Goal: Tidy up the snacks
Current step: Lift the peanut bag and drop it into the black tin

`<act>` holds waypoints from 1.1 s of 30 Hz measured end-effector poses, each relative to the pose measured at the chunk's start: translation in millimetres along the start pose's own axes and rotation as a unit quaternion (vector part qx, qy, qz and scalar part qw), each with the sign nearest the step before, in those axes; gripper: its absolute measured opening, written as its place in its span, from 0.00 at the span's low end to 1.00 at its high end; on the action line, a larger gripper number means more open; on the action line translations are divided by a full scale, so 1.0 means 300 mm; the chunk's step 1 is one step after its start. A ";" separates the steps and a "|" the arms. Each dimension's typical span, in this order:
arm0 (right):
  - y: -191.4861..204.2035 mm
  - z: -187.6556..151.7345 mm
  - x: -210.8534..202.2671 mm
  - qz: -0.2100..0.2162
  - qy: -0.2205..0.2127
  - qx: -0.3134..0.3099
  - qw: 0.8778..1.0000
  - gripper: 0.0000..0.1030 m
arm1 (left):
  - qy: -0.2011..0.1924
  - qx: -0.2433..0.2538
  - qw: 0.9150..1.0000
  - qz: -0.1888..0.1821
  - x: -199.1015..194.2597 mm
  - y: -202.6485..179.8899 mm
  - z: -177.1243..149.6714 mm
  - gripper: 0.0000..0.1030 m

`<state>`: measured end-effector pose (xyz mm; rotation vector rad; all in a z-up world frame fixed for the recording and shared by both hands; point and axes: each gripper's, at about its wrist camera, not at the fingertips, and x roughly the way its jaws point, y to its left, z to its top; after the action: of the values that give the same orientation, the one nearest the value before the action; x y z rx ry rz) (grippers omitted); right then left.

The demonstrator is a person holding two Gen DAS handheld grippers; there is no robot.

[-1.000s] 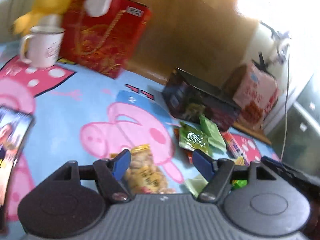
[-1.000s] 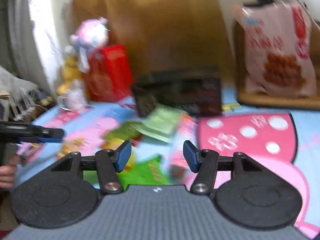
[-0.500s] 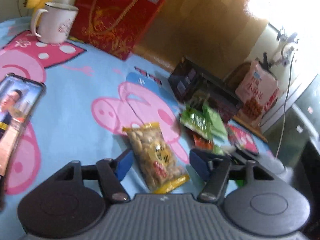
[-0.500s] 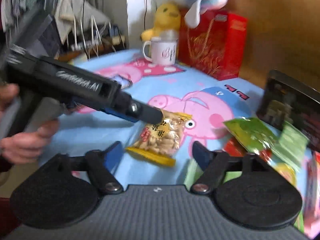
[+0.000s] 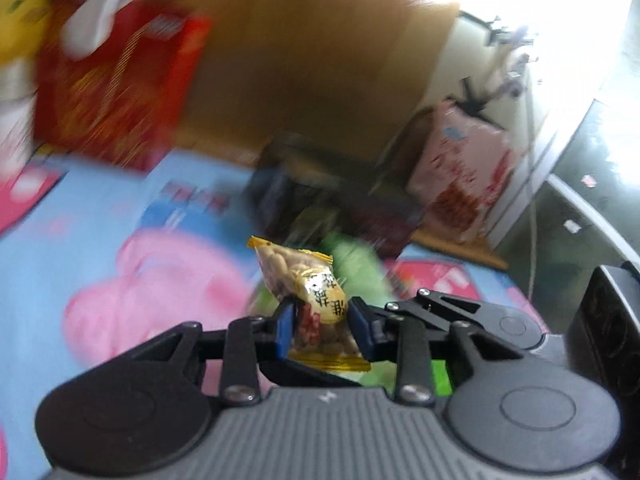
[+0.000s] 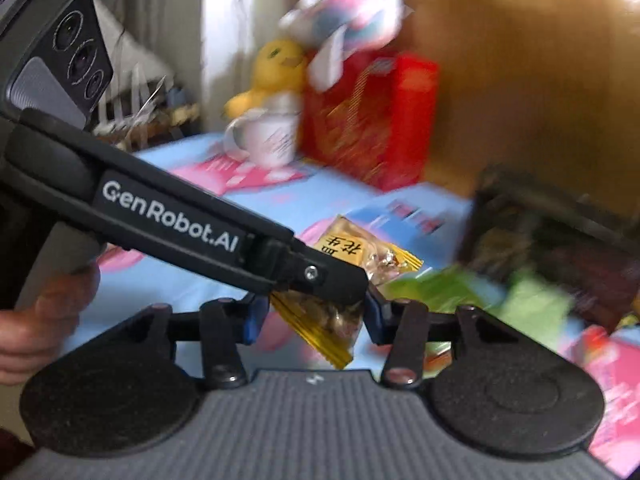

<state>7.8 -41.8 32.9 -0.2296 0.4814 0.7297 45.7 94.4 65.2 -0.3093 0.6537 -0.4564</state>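
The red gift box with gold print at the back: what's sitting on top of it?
A pink-and-white plush toy lies on the red gift box, blurred. A yellow plush duck stands beside it, behind a white mug. The box's back is hidden.

Matte black left gripper (image 6: 320,276) lettered "GenRobot.AI" in white, blue pads (image 5: 285,330), silver screws, ribbed grey housing, round black side discs, three-lens camera block

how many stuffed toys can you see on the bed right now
2. A yellow plush chick sits behind the white mug, and a pink and white plush lies on top of the red box beside it. The frames are blurred, so others may be hidden.
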 end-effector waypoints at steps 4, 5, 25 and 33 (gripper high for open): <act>-0.141 0.099 -0.044 -0.040 -0.030 0.002 0.999 0.50 | -0.023 0.038 0.999 -0.017 0.104 -0.090 0.169 0.28; -0.186 0.125 -0.044 -0.049 -0.032 0.005 0.998 0.50 | -0.025 0.042 0.999 -0.018 0.137 -0.104 0.206 0.29; -0.667 -0.041 -0.156 -0.109 -0.040 0.208 0.971 0.66 | -0.015 0.014 1.000 0.019 0.302 -0.051 0.223 0.53; -0.557 -0.213 -0.204 -0.087 0.026 0.215 0.972 0.62 | 0.054 0.025 0.998 -0.009 0.357 -0.131 0.077 0.53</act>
<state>61.3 -222.1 13.9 0.1150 0.6473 0.4337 123.5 10.5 44.2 -0.2457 0.7441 -0.5088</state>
